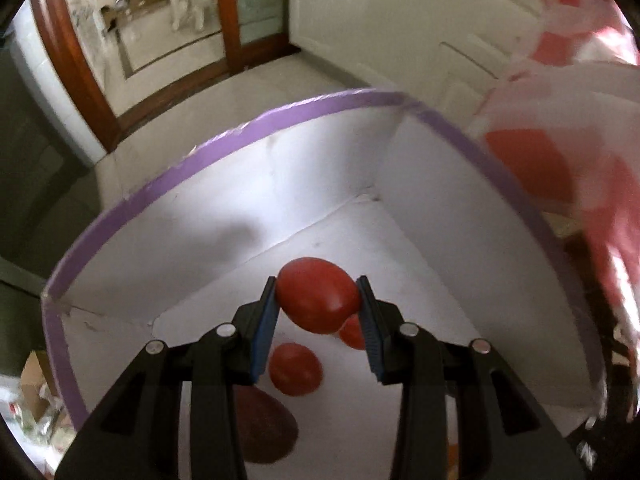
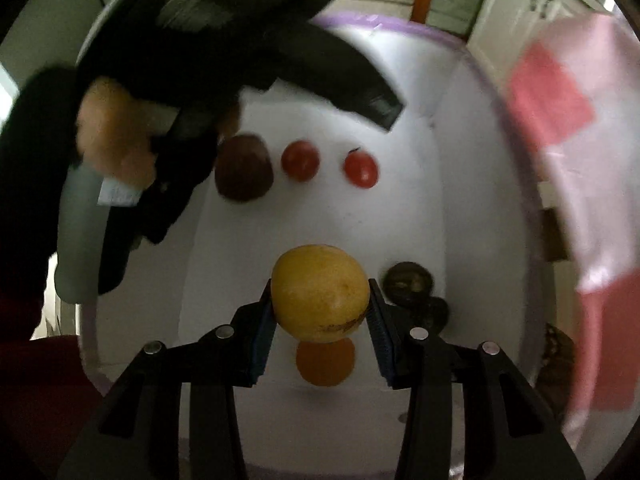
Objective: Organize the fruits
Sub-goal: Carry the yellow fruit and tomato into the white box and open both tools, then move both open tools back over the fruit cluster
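Jaws clamped: red tomato [image 1: 318, 295], yellow fruit [image 2: 320, 293].

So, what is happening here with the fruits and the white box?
A person holds a gripper in each hand over a white box with a purple rim. The left gripper is shut on a red tomato; the right gripper is shut on a yellow fruit. On the box floor lie two small tomatoes, a dark brown fruit, an orange fruit and some dark fruits.
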`<state>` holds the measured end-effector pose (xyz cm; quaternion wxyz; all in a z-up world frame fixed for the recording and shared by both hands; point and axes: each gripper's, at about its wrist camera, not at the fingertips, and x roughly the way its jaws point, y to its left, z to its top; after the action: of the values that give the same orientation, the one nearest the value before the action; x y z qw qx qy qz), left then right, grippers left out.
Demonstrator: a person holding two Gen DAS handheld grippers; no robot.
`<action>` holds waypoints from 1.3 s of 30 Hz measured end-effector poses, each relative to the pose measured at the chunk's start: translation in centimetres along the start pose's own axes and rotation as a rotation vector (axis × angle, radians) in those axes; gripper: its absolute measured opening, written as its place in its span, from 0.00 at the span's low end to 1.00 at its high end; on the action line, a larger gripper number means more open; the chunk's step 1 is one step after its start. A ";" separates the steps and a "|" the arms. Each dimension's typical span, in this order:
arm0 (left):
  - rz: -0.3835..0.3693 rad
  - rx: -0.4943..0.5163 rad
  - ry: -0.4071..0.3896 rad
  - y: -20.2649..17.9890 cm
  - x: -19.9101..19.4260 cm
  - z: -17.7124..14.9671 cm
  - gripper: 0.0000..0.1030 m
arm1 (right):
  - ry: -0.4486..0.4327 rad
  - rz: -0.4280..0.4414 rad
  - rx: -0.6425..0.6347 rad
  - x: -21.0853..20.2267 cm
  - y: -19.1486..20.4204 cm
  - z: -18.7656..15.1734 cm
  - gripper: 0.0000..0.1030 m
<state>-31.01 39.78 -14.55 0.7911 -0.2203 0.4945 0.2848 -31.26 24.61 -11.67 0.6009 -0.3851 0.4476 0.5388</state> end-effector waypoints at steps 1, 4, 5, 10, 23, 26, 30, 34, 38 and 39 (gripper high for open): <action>0.000 -0.011 0.010 0.3 0.4 0.0 0.38 | 0.013 -0.001 -0.011 0.4 0.2 0.2 0.42; -0.001 -0.027 0.034 0.8 1.4 -0.2 0.38 | 0.062 0.003 -0.034 1.7 0.7 0.0 0.42; 0.003 -0.025 0.041 0.9 1.6 -0.3 0.38 | 0.074 0.005 -0.035 2.1 0.8 0.0 0.42; 0.000 -0.046 0.065 1.4 2.4 -0.3 0.38 | 0.116 0.014 -0.030 3.2 1.0 -0.1 0.42; 0.041 -0.050 0.028 0.9 1.9 -0.1 0.75 | 0.044 0.011 -0.027 1.5 0.8 -0.2 0.61; 0.054 -0.036 0.032 0.5 1.6 -0.2 0.76 | 0.027 0.009 -0.027 0.9 0.8 -0.4 0.61; 0.073 -0.017 0.028 0.1 0.9 0.0 0.77 | -0.005 0.006 -0.019 -0.2 0.6 -0.3 0.62; 0.091 -0.004 0.009 -0.1 -0.6 0.6 0.77 | -0.084 0.012 -0.044 -3.2 1.1 -0.2 0.65; 0.125 -0.013 -0.058 -0.3 -4.0 2.0 0.81 | -0.212 0.047 -0.057 -7.5 1.3 -0.3 0.73; 0.138 -0.011 -0.086 -0.6 -5.2 2.5 0.83 | -0.251 0.054 -0.049 -9.1 1.1 -0.4 0.73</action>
<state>-30.76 39.70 -8.71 0.7890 -0.1776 0.4724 0.3504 -32.58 21.64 -3.13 0.6278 -0.3169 0.3657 0.6097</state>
